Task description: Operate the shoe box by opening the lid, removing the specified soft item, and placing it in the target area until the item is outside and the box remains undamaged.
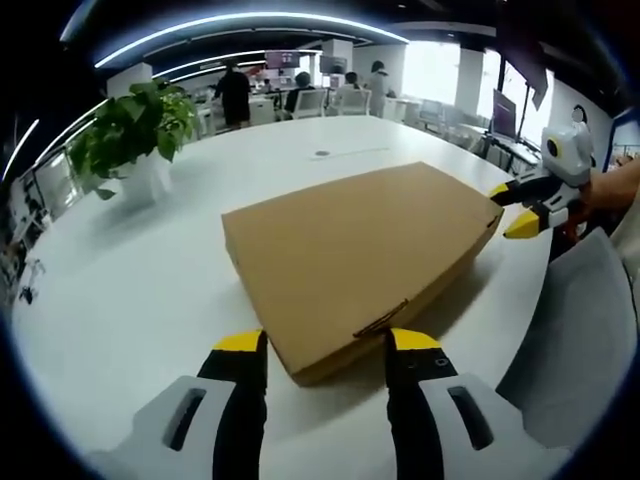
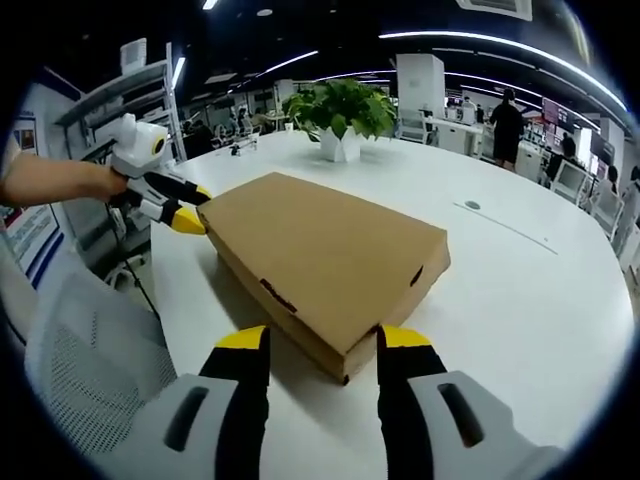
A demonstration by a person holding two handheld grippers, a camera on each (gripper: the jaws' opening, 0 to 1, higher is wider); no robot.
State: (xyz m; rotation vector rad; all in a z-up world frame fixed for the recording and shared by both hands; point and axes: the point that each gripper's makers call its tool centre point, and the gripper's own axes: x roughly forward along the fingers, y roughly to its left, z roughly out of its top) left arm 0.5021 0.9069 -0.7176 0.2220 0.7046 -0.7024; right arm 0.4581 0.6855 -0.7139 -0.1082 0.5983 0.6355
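Both hand-held grippers agape, straddling shoe box corners.

One shoe box, one potted plant, two claws.

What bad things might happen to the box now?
1. Both grippers, left and right, straddle corners of the closed cardboard box; a hard squeeze might dent them.
2. Prying from opposite corners may tear the lid.
3. The box sits near the edge of the white table, beside a chair; a push might slide it off.
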